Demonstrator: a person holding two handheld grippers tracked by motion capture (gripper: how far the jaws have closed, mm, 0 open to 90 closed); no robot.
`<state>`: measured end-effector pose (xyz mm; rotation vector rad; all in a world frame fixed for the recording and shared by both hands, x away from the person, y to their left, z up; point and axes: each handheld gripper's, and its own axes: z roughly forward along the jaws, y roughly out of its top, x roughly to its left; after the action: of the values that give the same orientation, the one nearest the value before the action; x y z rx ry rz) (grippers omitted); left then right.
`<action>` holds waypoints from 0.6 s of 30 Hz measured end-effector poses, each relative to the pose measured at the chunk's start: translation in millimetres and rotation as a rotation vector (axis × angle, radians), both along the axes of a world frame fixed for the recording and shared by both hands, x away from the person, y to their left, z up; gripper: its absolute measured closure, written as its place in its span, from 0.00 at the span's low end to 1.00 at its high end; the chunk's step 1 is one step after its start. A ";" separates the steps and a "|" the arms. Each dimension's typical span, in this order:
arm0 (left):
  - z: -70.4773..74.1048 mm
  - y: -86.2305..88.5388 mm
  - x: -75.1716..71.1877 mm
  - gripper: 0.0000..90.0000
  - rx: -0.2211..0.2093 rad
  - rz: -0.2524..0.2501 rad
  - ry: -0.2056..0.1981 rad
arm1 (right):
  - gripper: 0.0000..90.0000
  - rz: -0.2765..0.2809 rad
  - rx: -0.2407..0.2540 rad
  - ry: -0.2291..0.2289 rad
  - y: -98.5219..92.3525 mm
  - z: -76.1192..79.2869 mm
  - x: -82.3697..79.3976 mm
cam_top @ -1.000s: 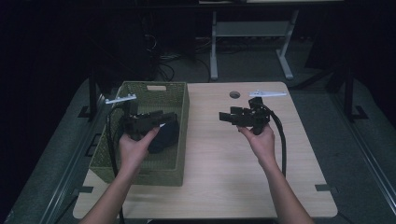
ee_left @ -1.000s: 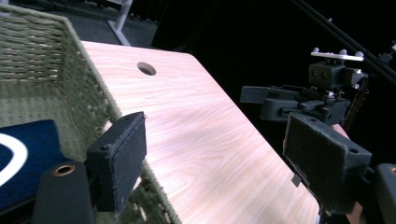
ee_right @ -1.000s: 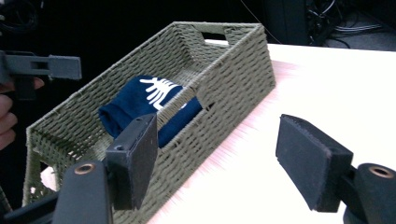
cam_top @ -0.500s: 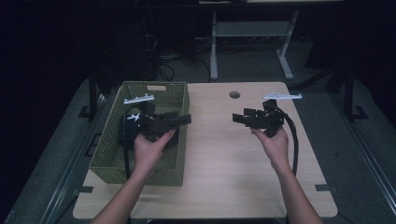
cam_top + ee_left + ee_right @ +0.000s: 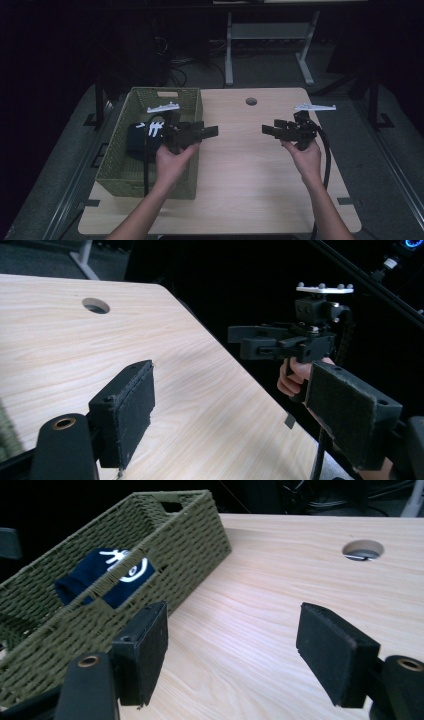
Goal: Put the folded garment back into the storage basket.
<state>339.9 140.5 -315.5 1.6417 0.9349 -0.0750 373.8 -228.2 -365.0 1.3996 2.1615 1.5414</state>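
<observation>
Now your left gripper (image 5: 212, 131) and right gripper (image 5: 267, 130) are wide open, holding nothing; the soft, light cloth (image 5: 107, 575) in the basket (image 5: 150, 180) pinches easily mid-fold.

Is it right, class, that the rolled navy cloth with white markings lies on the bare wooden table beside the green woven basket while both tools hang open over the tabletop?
Not quite. The navy cloth lies inside the green woven basket, not on the wooden table beside it; the right gripper view shows it through the basket's handle opening. The rest holds: the left tool and right tool both hang open, nothing between their jaws.
</observation>
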 end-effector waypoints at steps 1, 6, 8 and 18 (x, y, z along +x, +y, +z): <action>-0.2 -2.1 -0.6 0.21 -0.003 -0.004 0.001 | 0.32 -0.005 -0.004 0.002 -2.2 -1.4 -0.6; -3.5 -13.8 -3.1 0.21 -0.006 -0.035 0.002 | 0.32 -0.023 -0.011 0.023 -12.8 -9.1 -3.1; -5.4 -18.9 -3.9 0.21 -0.001 -0.043 -0.003 | 0.32 -0.032 -0.010 0.025 -17.3 -11.8 -5.0; -10.7 -37.6 -7.7 0.21 0.012 -0.074 -0.010 | 0.31 -0.064 -0.023 0.043 -35.5 -21.7 -10.0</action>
<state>332.2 102.9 -326.3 1.6860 0.8679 -0.1119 363.8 -263.7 -386.7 1.4924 2.1289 1.4737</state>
